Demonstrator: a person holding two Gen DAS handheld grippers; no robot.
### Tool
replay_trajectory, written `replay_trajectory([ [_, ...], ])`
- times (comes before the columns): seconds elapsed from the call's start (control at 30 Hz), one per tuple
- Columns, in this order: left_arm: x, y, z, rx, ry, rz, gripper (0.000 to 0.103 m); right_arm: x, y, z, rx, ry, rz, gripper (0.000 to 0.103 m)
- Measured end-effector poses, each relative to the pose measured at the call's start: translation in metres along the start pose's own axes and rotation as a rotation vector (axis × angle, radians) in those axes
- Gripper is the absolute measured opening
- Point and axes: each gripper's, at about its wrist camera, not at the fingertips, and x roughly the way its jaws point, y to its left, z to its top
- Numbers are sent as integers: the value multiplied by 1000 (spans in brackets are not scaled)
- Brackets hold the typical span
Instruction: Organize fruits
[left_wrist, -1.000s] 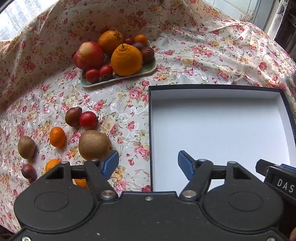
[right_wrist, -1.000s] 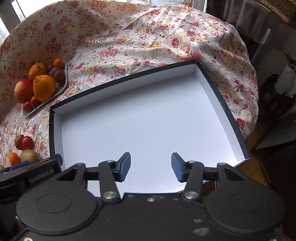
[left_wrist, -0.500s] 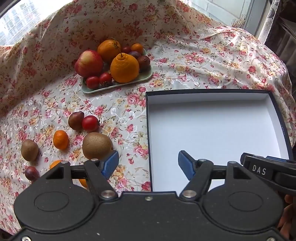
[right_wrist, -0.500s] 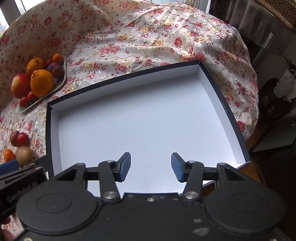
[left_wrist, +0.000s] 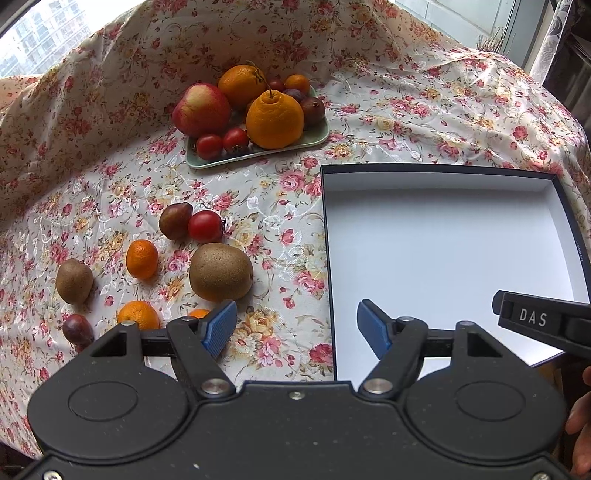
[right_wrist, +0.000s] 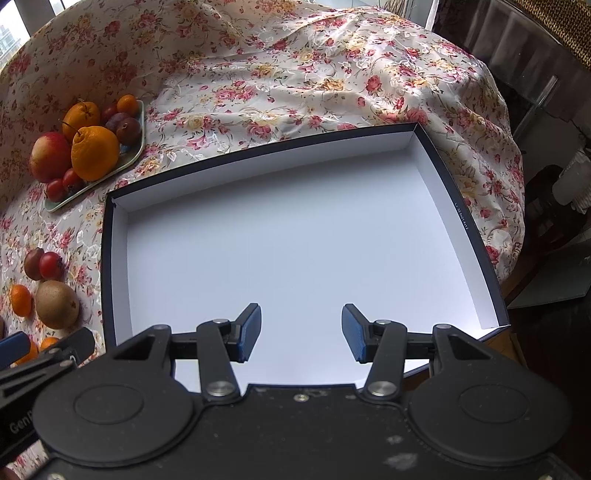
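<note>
Loose fruit lies on the floral cloth: a large kiwi (left_wrist: 221, 271), a small kiwi (left_wrist: 74, 280), a tangerine (left_wrist: 142, 258), a red tomato (left_wrist: 205, 226) beside a dark plum (left_wrist: 175, 220). A green plate (left_wrist: 314, 138) at the back holds an apple (left_wrist: 201, 109), a big orange (left_wrist: 274, 120) and smaller fruit. The white box (left_wrist: 443, 258) with a dark rim lies on the right, with nothing in it. My left gripper (left_wrist: 297, 326) hangs over the cloth by the box's left rim, its jaws opening with nothing between them. My right gripper (right_wrist: 301, 330) hovers open over the box (right_wrist: 295, 240).
The cloth drops off the table edge at the far right (right_wrist: 498, 166), with a dark floor and furniture beyond. More small fruit (left_wrist: 138, 314) lies near the left gripper's left finger. A hand (left_wrist: 580, 424) shows at the right edge of the left wrist view.
My left gripper has pulled back and risen a little, so the fruit and box look smaller, and its jaws have spread wider. The right gripper has barely shifted over the box.
</note>
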Motion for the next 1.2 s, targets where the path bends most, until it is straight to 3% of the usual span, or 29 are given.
replay_trajectory([
  [1.2, 9, 1, 0, -23, 30, -3, 74, 1, 6, -2, -34, 12, 13, 51],
])
